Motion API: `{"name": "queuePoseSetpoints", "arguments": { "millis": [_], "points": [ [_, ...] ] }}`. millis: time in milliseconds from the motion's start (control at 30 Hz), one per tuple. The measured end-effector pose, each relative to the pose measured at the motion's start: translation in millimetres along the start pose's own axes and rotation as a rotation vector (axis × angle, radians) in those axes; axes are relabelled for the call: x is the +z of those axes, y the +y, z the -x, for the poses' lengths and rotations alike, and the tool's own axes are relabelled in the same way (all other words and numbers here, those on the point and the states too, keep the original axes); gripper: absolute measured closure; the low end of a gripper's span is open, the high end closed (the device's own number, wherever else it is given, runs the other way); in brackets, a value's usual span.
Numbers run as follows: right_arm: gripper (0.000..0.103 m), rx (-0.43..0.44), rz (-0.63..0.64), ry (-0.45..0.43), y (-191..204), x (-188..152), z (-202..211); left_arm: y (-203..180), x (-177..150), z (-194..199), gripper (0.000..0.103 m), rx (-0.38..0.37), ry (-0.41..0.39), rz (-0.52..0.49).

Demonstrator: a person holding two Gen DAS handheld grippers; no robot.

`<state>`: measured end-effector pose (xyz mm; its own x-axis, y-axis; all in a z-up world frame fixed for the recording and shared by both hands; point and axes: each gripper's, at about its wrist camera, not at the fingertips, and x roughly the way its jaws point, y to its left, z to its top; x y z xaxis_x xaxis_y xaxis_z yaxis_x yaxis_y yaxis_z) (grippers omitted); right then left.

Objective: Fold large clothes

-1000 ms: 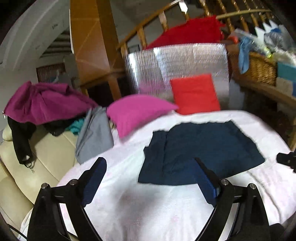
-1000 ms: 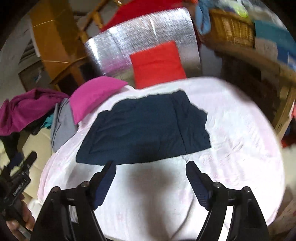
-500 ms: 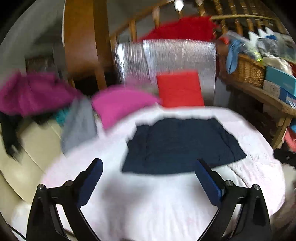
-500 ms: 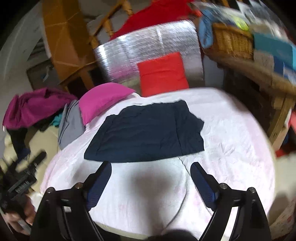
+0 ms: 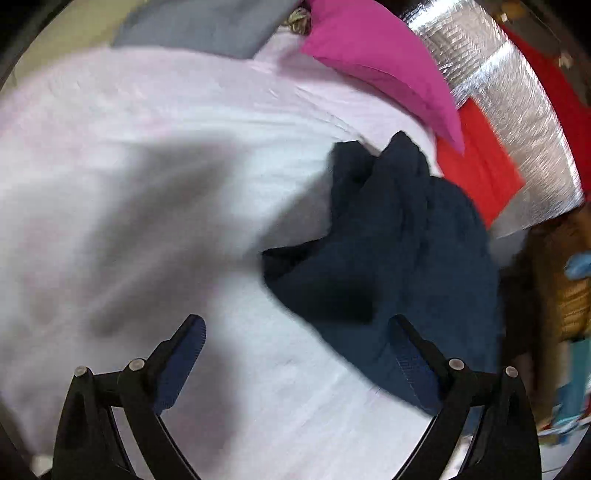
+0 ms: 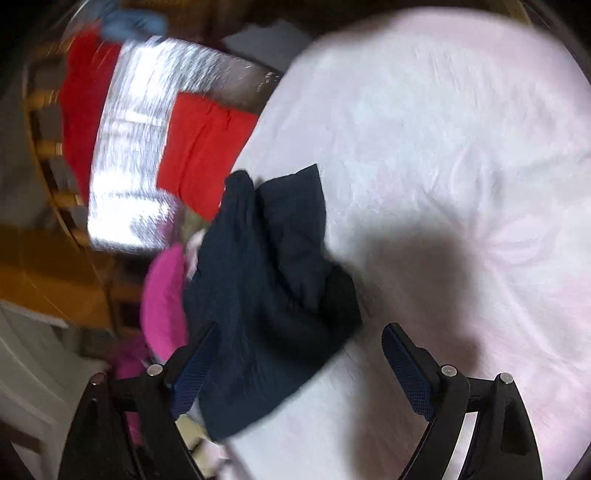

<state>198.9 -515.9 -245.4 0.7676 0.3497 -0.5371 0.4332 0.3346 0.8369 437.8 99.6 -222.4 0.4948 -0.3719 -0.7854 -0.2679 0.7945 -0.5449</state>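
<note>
A dark navy garment [image 5: 399,266] lies spread on the pale pink bed cover [image 5: 147,155]. In the left wrist view my left gripper [image 5: 295,339] hangs open low over the cover, its right finger [image 5: 413,362] above the garment's near corner. In the right wrist view the same navy garment [image 6: 266,295] shows tilted, and my right gripper [image 6: 299,350] stands wide open over its other near corner, with the left finger [image 6: 195,362] above the cloth. Neither gripper's pads press on the fabric. Both views are rolled and blurred.
A magenta pillow [image 5: 380,62] and a red cushion [image 5: 480,166] lie at the head of the bed against a silver foil panel [image 5: 517,110]. A grey garment [image 5: 207,26] lies at the bed's far edge. A wicker basket [image 5: 569,295] stands beside the bed.
Both grippers have dropped close to the bed and rolled, each toward one near corner of the navy garment. The garment now fills much more of each view. The right jaws stand slightly wider.
</note>
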Motion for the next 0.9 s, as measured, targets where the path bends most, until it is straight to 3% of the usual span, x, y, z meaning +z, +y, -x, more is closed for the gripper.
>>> {"name": "queuePoseSetpoints", "arguments": {
  "millis": [67, 233, 333, 467, 533, 600, 667, 700, 767, 900],
  "points": [
    [0.012, 0.011, -0.026, 0.003, -8, 6, -13, 3, 1, -17, 0.005, -0.039, 0.006, 0.016],
    [0.011, 0.006, -0.053, 0.002, -14, 13, -38, -8, 5, -28, 0.005, -0.046, -0.016, -0.012],
    [0.012, 0.073, -0.005, 0.029, 1, 12, -53, -9, 9, -37, 0.005, -0.069, -0.008, 0.025],
    [0.012, 0.042, 0.037, 0.038, 11, 9, -76, -11, 16, -40, 0.024, -0.115, -0.011, 0.050],
    [0.019, 0.047, 0.059, 0.020, 16, 11, -79, -12, 17, -42, 0.029, -0.118, -0.013, 0.051],
    [0.033, 0.024, 0.076, 0.009, 20, 13, -84, -14, 18, -44, 0.035, -0.134, -0.023, 0.049],
    [0.041, 0.004, 0.082, 0.005, 19, 14, -87, -17, 18, -45, 0.049, -0.154, -0.023, 0.037],
    [0.046, 0.000, 0.089, 0.001, 21, 14, -87, -20, 19, -45, 0.051, -0.151, -0.031, 0.025],
    [0.052, -0.005, 0.119, -0.011, 28, 15, -86, -26, 16, -42, 0.062, -0.145, -0.048, -0.003],
    [0.061, -0.024, 0.188, -0.050, 41, 9, -77, -35, 14, -37, 0.074, -0.124, -0.082, -0.057]
  ]
}}
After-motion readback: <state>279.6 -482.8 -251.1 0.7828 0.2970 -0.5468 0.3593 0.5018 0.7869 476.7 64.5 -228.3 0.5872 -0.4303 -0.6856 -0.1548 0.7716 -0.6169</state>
